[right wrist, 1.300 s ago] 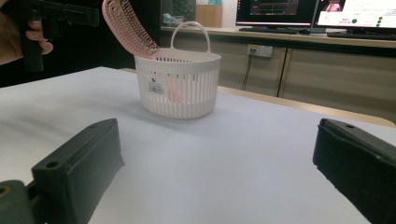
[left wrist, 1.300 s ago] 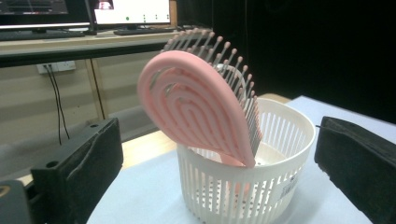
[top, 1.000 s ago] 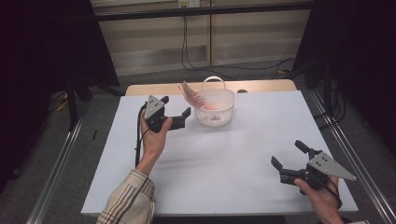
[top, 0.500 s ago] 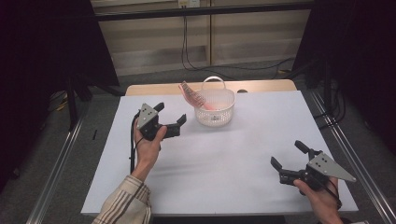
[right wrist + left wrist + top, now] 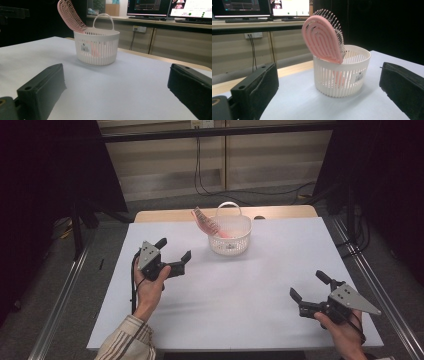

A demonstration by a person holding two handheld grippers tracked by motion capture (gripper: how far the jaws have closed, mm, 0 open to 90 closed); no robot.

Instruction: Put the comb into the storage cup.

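The pink brush stands handle-down in the white basket, its head leaning over the rim. Your left gripper sits near it, just short of the basket, jaws spread wide and empty. Your right gripper is well apart, also gaping, holding nothing.

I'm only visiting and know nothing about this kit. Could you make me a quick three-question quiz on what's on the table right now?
1. True or false: the pink hairbrush stands in the white basket, its head leaning out over the rim.
2. Which is nearer the basket: the left gripper or the right gripper?
3. Multiple choice: how do both grippers' jaws stand? A) shut on the hairbrush B) open and holding nothing C) shut on the basket handle

Key: 1 true. 2 the left gripper. 3 B.
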